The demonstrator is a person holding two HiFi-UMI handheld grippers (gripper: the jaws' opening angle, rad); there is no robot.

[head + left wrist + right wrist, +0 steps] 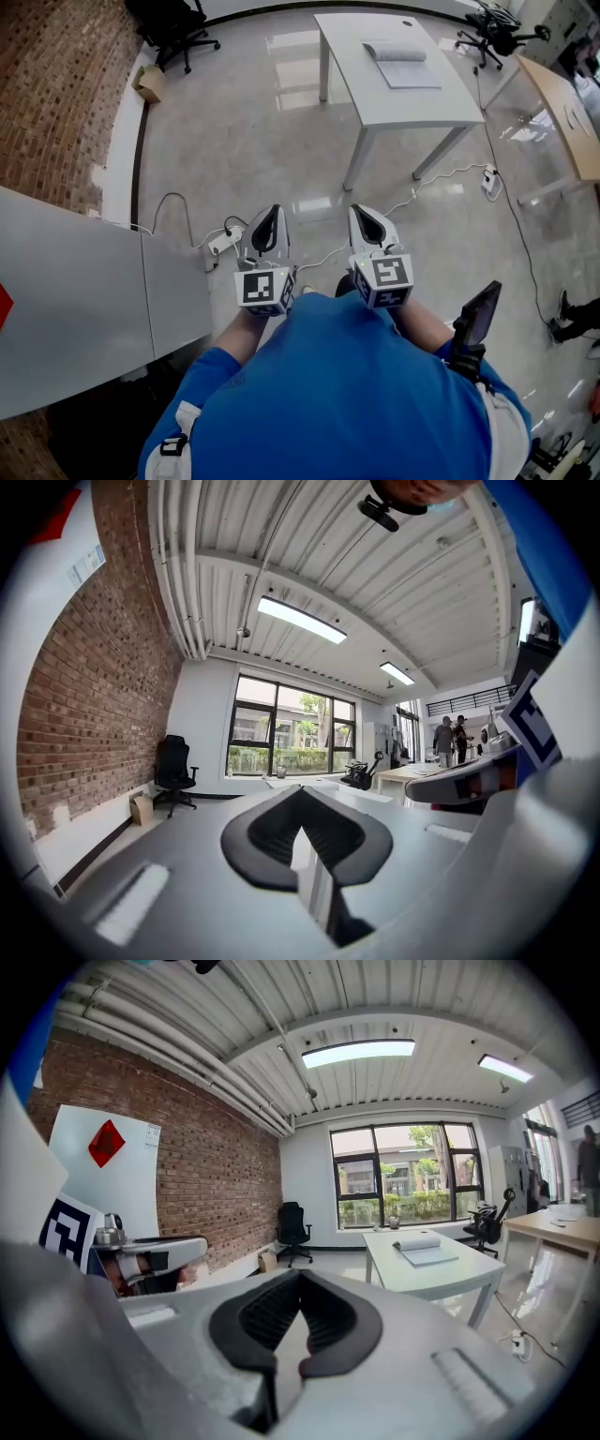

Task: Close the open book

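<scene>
The book (403, 64) lies open on the white counter (412, 108), near its far edge and toward the far right corner, well apart from both grippers. The left gripper (270, 217) and the right gripper (361, 217) are held side by side close to the body, above the floor. The jaws of each are closed together with nothing between them. The task is judged not yet begun, and the counter has yet to be reached.

Several risks can be foreseen. A cable (441, 178) trails across the floor by the counter's near right leg, and a power strip (225, 242) lies just ahead of the left gripper. Either could be caught underfoot on the approach. With the jaws shut, the cover can only be nudged, not pinched. The book might then be slid across the smooth counter toward its far edge instead of being folded over. One part of the book looks humped, so it might spring open again if it is released too early. If the book is pushed without the other gripper steadying it, it could be turned or driven off the far right corner.
</scene>
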